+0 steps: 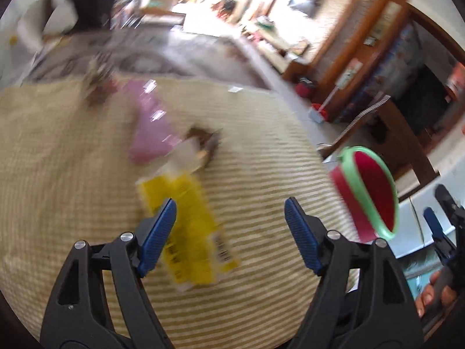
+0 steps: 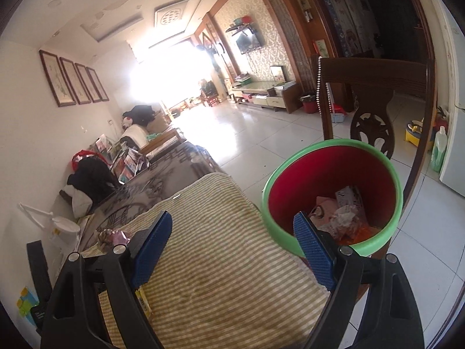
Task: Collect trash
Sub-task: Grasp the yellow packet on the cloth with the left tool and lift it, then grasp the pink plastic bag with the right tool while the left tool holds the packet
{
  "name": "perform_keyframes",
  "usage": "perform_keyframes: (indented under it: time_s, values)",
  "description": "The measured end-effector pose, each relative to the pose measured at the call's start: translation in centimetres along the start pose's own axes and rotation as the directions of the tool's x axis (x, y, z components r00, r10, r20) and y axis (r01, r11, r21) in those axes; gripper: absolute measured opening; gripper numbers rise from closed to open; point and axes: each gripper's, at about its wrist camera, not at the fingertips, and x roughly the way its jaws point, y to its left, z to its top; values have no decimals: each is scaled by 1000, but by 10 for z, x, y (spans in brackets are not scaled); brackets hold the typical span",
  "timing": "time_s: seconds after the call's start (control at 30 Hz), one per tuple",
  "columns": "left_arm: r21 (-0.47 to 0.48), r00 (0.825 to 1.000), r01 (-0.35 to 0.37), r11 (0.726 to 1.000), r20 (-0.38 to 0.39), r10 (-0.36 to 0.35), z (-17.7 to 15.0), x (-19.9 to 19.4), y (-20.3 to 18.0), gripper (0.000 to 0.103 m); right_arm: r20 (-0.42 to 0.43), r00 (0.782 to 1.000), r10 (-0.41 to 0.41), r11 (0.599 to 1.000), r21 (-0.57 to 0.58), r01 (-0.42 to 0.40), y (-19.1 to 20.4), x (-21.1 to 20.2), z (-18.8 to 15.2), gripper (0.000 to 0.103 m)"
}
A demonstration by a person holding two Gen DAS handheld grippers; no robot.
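In the blurred left wrist view, a yellow wrapper (image 1: pixel 191 229), a pink wrapper (image 1: pixel 151 128) and brown scraps (image 1: pixel 206 142) lie on a striped cloth (image 1: pixel 261 157). My left gripper (image 1: pixel 231 218) is open and empty just above the yellow wrapper. A red bin with a green rim (image 1: pixel 369 195) stands at the table's right edge. In the right wrist view my right gripper (image 2: pixel 231 232) is open and empty beside the bin (image 2: pixel 334 174), which holds crumpled trash (image 2: pixel 343 215). A pink wrapper (image 2: pixel 116 237) lies far left.
A dark wooden chair (image 2: pixel 375 93) stands behind the bin. The patterned table (image 2: pixel 162 174) extends beyond the cloth toward clothes and magazines (image 2: pixel 128 160). White tiled floor (image 2: pixel 247 133) lies to the right. The right gripper shows at the left wrist view's right edge (image 1: pixel 447 226).
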Motion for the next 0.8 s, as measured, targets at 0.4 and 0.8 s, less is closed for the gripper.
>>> perform_keyframes:
  time_s: [0.4, 0.8]
  values:
    - [-106, 990, 46, 993, -130, -59, -8, 52, 40, 36, -115, 991, 64, 994, -84, -73, 45, 18, -28, 83]
    - [-121, 999, 34, 992, -6, -35, -15, -16, 88, 36, -250, 962, 108, 979, -142, -147, 84, 58, -44, 83]
